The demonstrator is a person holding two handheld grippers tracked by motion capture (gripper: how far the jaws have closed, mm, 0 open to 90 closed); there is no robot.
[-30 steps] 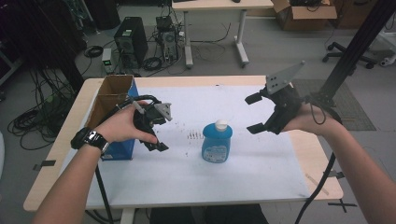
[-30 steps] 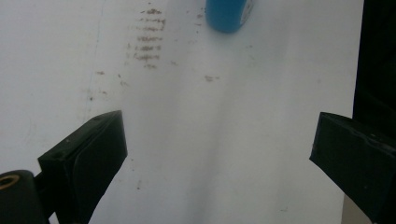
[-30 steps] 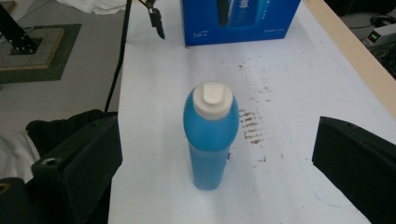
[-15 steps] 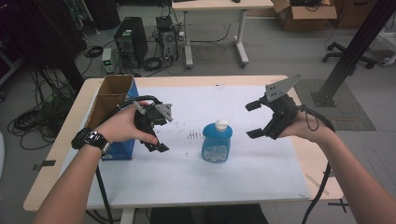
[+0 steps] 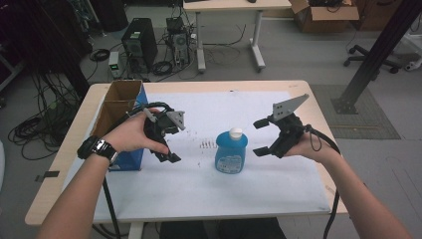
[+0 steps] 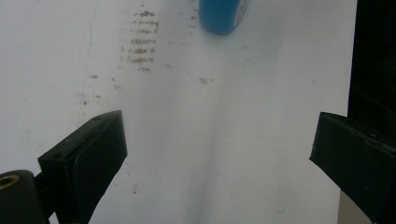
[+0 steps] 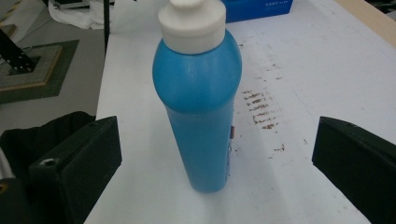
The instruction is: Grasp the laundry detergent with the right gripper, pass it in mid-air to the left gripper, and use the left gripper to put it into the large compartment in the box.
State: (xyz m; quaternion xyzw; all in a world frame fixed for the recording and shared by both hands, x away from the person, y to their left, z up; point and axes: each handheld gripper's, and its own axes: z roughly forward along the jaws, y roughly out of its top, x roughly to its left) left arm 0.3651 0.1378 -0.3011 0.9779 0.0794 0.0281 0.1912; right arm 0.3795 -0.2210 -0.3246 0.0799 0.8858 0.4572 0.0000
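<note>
- The blue bottle (image 5: 231, 151) stands upright on the white sheet (image 5: 209, 184) that covers the table, well to the right of the cardboard box (image 5: 119, 107) at the table's left edge.
- The right gripper (image 5: 263, 137) sits just right of the bottle, jaws wide apart and lined up on either side of the bottle's body without touching it.
- The left gripper (image 5: 171, 139) hovers between the box and the bottle, jaws also spread, nothing between them but bare sheet.
- The bottle looks like smooth, rigid plastic with a white cap (image 7: 191, 23); probably slick, and likely to flex a little if squeezed hard.
- It is tall and narrow, so a nudge near the cap could tip it.
- The best hold seems to be mid-body, below the rounded shoulder, where the sides run straight.
</note>
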